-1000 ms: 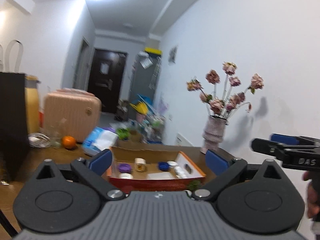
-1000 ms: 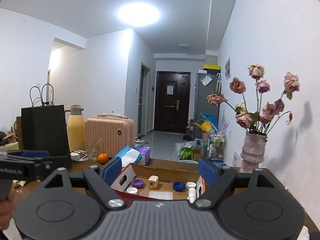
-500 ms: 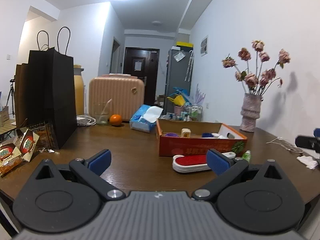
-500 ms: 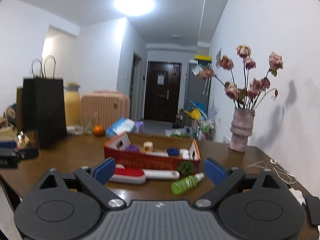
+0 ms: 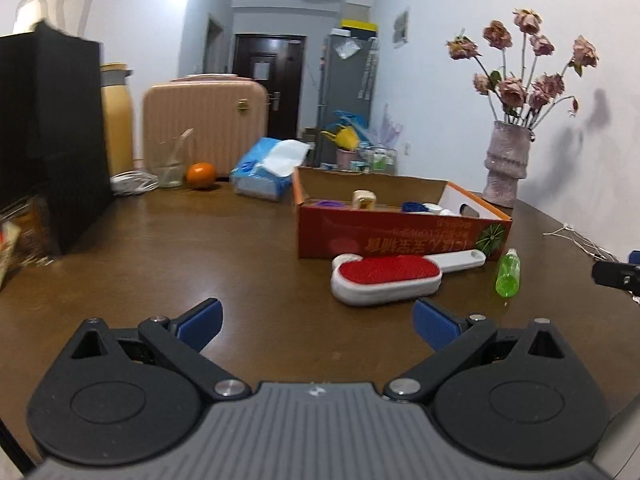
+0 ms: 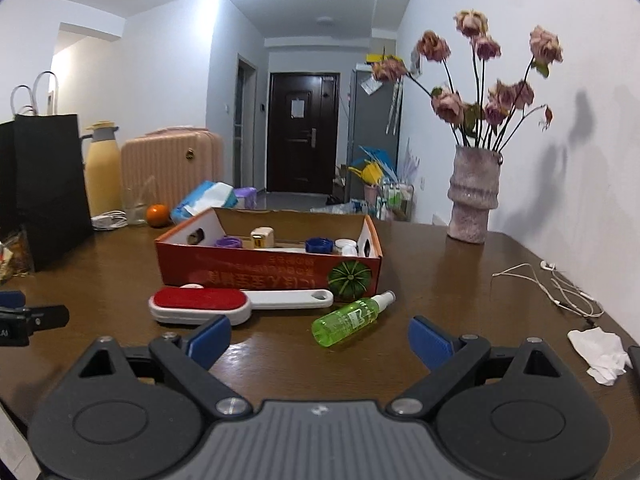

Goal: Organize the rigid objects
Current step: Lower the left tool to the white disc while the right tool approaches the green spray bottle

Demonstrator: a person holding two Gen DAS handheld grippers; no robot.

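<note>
Red carton (image 6: 264,270), print upside down, unreadable | lint brush (image 6: 200,306), green spray bottle (image 6: 348,318) lying before it on surface (image 6: 440,280) | both claws (image 5: 316,320) (image 6: 318,338) spread wide, empty

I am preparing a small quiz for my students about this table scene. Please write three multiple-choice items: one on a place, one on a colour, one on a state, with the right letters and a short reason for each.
1. Where does the green spray bottle lie?
A. inside the box
B. on the table in front of the red cardboard box
C. beside the vase

2. What colour is the pad of the lint brush?
A. red
B. blue
C. yellow

3. How does the right gripper stand?
A. shut on the bottle
B. shut on the brush
C. open, holding nothing

Answers: 1 B, it lies on its side before the box's front wall. 2 A, the pad is red in a white frame. 3 C, its fingers are wide apart with only the table between them.
</note>
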